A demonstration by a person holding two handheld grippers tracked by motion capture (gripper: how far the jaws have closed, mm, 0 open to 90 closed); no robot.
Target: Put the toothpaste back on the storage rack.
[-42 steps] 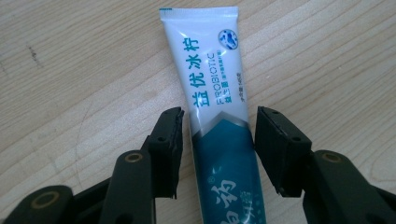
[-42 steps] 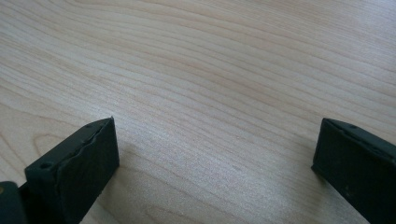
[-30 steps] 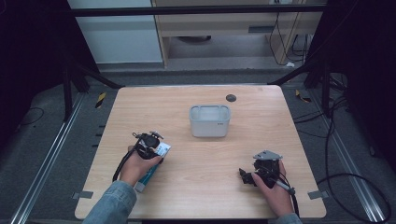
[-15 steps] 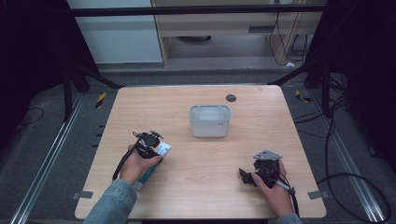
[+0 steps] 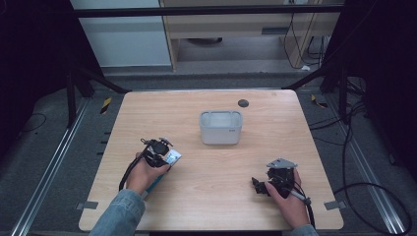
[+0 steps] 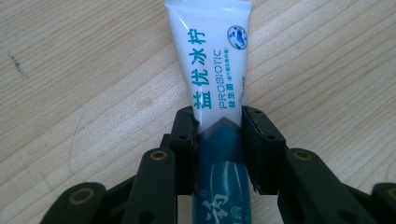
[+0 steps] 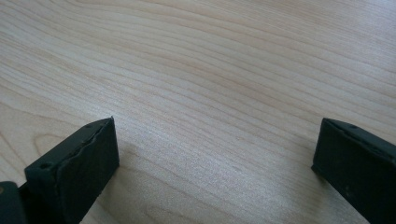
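The toothpaste tube lies flat on the table, its long axis running straight out between the left gripper jaws, which have just been closing and now pinch its sides; right gripper jaws gape, well apart

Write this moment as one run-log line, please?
left claw: just closing, pads against toothpaste tube lying on table | right claw: open, nothing between | grey bin: mid-table

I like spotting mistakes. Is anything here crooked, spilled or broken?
Nothing stands out. The tube lies flat on the table, unbroken, between the left gripper pads, which have just been closing on it. The tub stands upright. Nothing is spilled.
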